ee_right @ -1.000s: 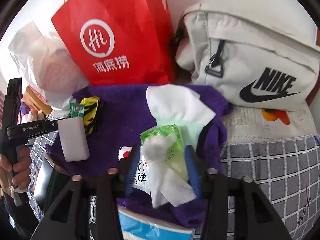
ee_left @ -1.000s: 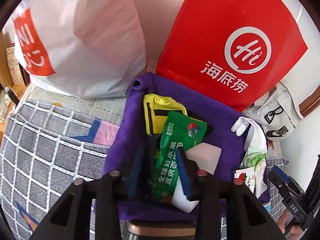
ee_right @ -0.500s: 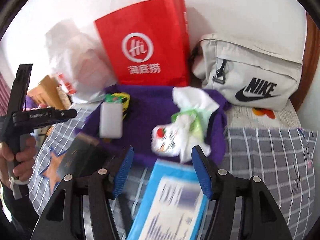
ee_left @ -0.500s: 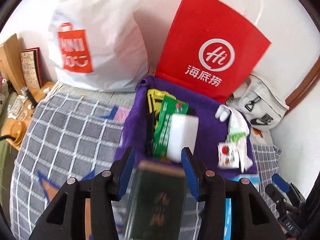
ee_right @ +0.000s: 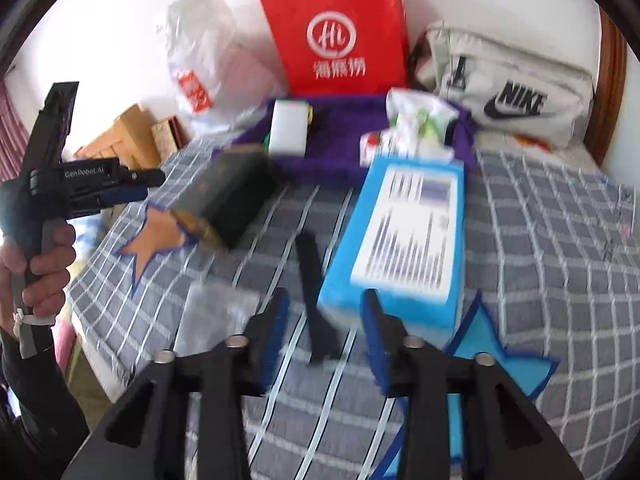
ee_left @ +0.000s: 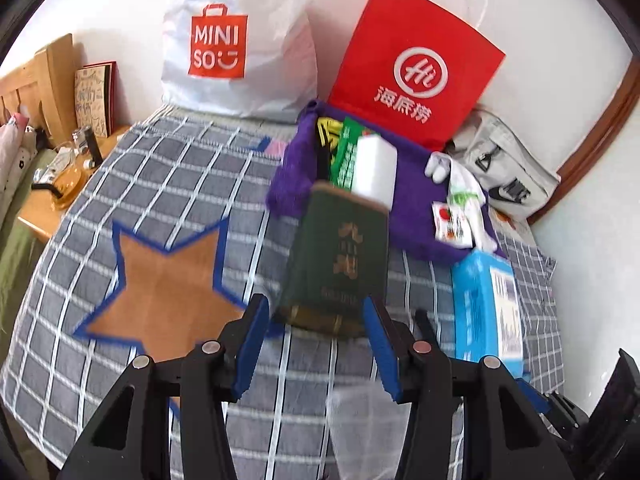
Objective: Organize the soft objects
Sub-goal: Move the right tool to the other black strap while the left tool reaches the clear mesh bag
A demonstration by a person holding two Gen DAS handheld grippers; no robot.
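A purple towel (ee_left: 416, 184) lies on the bed by the wall, and shows in the right wrist view (ee_right: 344, 124). On it lie a white sponge block (ee_left: 376, 170), a green packet (ee_left: 346, 152), a yellow-black sock (ee_left: 326, 130), white tissue with a green wipes pack (ee_left: 460, 188) and a small red-white sachet (ee_left: 450, 224). My left gripper (ee_left: 318, 346) is open and empty, well back from the towel. My right gripper (ee_right: 324, 330) is open and empty above the bedspread. The sponge (ee_right: 289, 128) and tissue pile (ee_right: 416, 128) also show in the right wrist view.
A dark green box (ee_left: 340, 260) and a blue box (ee_left: 490, 304) lie on the checked bedspread in front of the towel. A red paper bag (ee_left: 412, 68), a white Miniso bag (ee_left: 236, 40) and a grey Nike bag (ee_right: 508, 88) line the wall. A black strip (ee_right: 316, 292) lies near my right gripper.
Both grippers have let go of the items on the towel, opened, and pulled back and up from it. The green and blue boxes have come into view.
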